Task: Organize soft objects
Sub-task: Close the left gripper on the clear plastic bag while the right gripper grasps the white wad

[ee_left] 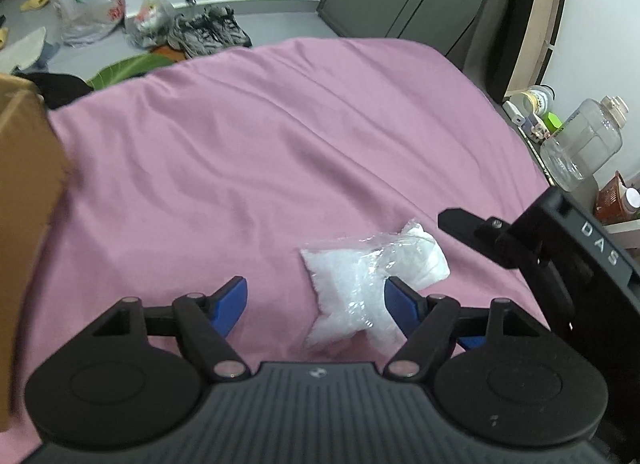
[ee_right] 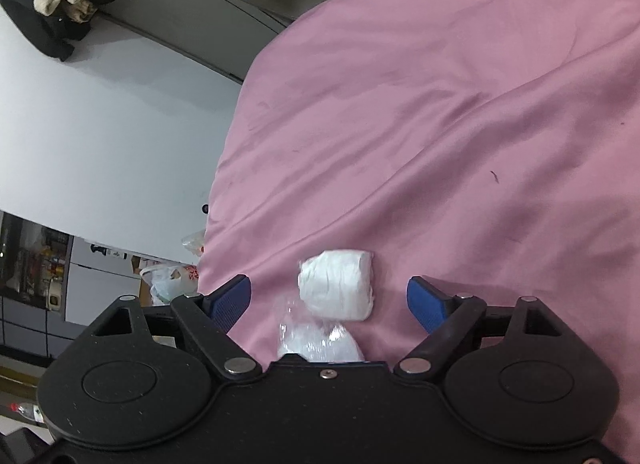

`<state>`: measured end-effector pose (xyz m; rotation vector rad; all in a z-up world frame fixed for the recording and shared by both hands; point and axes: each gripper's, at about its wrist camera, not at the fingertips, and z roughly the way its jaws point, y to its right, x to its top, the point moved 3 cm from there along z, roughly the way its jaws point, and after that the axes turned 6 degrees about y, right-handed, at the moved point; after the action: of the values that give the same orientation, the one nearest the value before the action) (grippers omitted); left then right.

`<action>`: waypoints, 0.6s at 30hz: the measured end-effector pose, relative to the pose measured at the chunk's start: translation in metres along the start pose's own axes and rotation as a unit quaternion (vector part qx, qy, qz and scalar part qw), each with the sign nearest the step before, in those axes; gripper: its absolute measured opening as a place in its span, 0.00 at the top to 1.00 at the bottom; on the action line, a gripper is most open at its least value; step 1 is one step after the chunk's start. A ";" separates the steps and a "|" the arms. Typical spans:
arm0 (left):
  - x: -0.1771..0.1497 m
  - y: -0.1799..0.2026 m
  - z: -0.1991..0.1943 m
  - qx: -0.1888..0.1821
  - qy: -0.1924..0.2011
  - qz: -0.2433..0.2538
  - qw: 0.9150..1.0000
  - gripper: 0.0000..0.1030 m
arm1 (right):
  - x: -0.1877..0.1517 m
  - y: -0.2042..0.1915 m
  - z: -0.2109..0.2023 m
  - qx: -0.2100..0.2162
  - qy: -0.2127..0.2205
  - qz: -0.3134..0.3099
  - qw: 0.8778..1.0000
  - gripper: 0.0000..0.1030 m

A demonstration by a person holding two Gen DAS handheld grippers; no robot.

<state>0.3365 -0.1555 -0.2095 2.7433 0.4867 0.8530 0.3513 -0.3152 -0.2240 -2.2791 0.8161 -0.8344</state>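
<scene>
Approach is the step in hand, as I judge it: both tongs are hanging over the soft white wad in its crinkled clear plastic wrap (ee_left: 370,276), which is lying on the wrinkled pink bedsheet (ee_left: 280,136) near the bed's close edge. The left gripper (ee_left: 314,306) is standing spread, its blue-padded fingers (ee_left: 230,304) empty; the wrap is lying toward its right pad, and whether that pad is touching the plastic is hard to tell. The right gripper (ee_right: 330,304) is also standing spread and empty, with the white wad (ee_right: 336,284) sitting between its pads (ee_right: 426,304), apart from both.

The next move is calling for one gripper to settle lower around the bundle and pinch lightly, since loose plastic is likely to slip or bunch. The brown cardboard box (ee_left: 24,204) at the left edge of the left wrist view may be the place for it, though that is only a guess.

The box is being cut off by the frame, so its opening is not showing. The near end of the wrap is disappearing under the right gripper's body, and the black device lettered "DAS" (ee_left: 580,256) is showing only in part. What the wad is made of is not clear.
</scene>
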 end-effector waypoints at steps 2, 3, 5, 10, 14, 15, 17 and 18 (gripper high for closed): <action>-0.001 0.002 0.009 -0.003 -0.007 0.001 1.000 0.31 | -0.002 -0.001 0.004 -0.003 -0.005 -0.003 1.000 0.18; -0.002 0.002 0.015 -0.006 -0.012 -0.002 1.000 0.31 | -0.003 -0.001 0.006 -0.004 -0.008 -0.006 1.000 0.18; -0.004 0.001 0.024 -0.013 -0.016 -0.013 1.000 0.32 | -0.005 -0.004 0.010 -0.008 -0.014 -0.018 1.000 0.18; -0.002 -0.001 0.027 -0.030 -0.008 -0.025 0.999 0.62 | -0.010 -0.008 0.018 -0.010 -0.019 -0.031 0.999 0.19; 0.005 -0.009 0.017 -0.024 0.002 -0.026 0.999 0.68 | -0.010 -0.013 0.023 -0.017 -0.017 -0.055 0.998 0.20; 0.006 -0.011 0.013 -0.019 0.003 -0.026 0.999 0.69 | -0.010 -0.016 0.024 -0.020 -0.016 -0.062 0.998 0.20; 0.009 -0.018 0.005 -0.009 0.008 -0.028 1.000 0.69 | -0.013 -0.023 0.028 -0.029 -0.014 -0.087 0.996 0.23; 0.010 -0.021 0.002 -0.005 0.009 -0.029 1.000 0.69 | -0.016 -0.026 0.029 -0.035 -0.014 -0.103 0.994 0.28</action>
<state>0.3401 -0.1323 -0.2121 2.7010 0.5626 0.8636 0.3705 -0.2787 -0.2303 -2.4621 0.6135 -0.8749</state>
